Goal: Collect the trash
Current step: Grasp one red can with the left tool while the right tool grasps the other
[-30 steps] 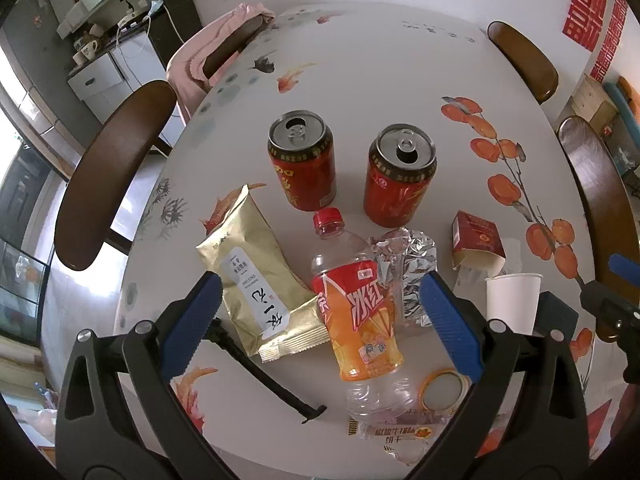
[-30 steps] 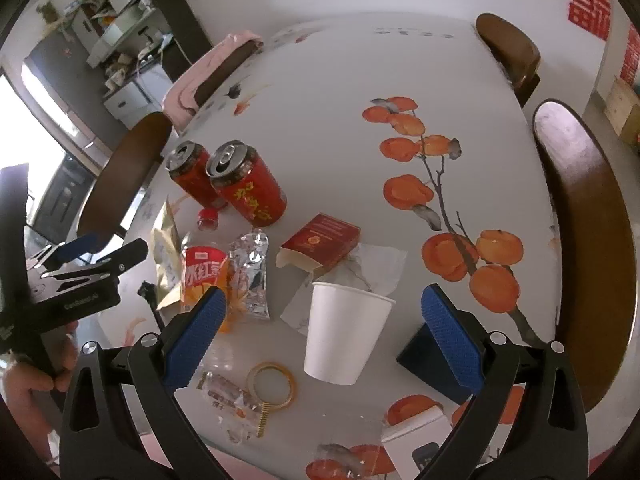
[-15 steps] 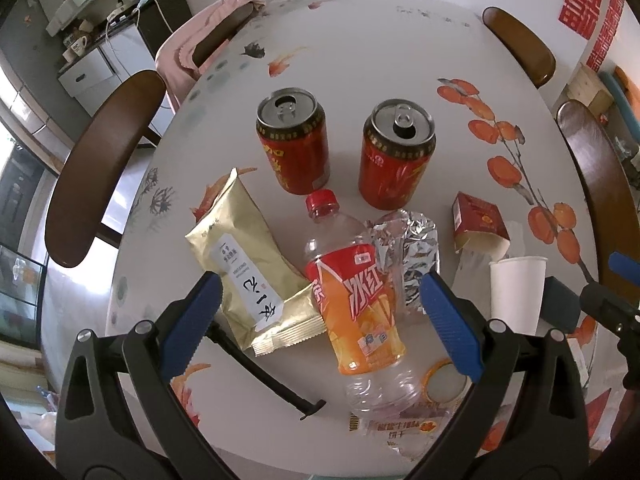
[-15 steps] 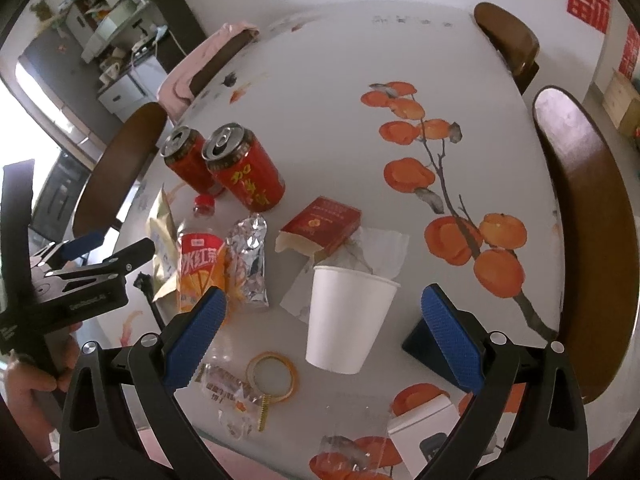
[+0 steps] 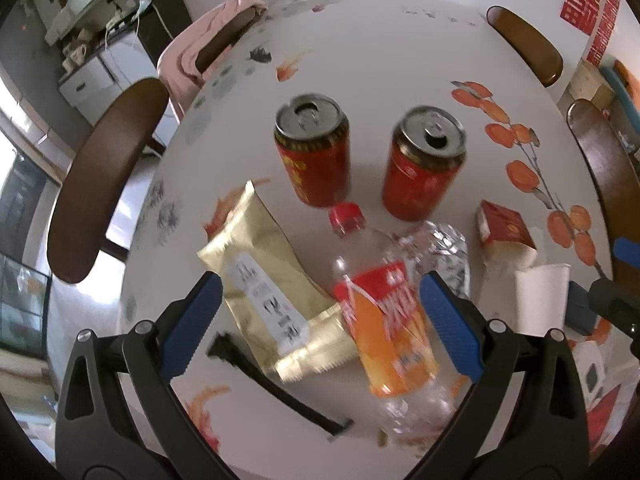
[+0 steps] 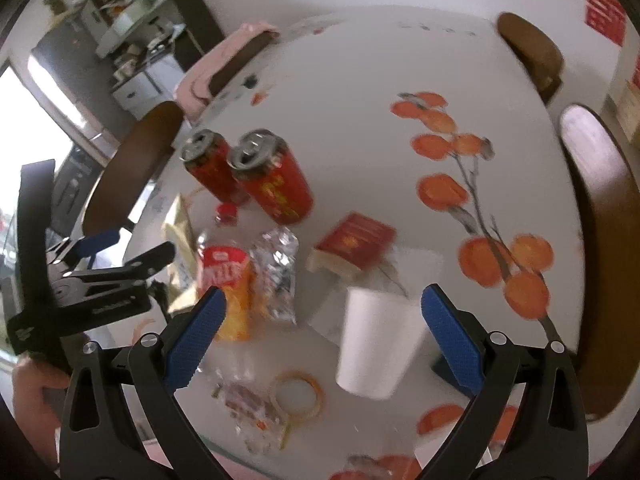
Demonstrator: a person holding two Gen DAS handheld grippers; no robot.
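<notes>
Cans (image 5: 311, 152): two; bottle (image 5: 386, 300): seemingly one.

Motion blur smears the bottle's (image 5: 384, 312) label and the wrappers (image 6: 244, 400).

Dark wooden chairs (image 5: 100, 176) stand around the white counter (image 5: 380, 60), which is printed with orange fruit on a branch (image 6: 472, 200). A pink cloth (image 5: 188, 52) is draped over one chair back, and red paper decorations (image 5: 592, 4) hang on the wall.
</notes>
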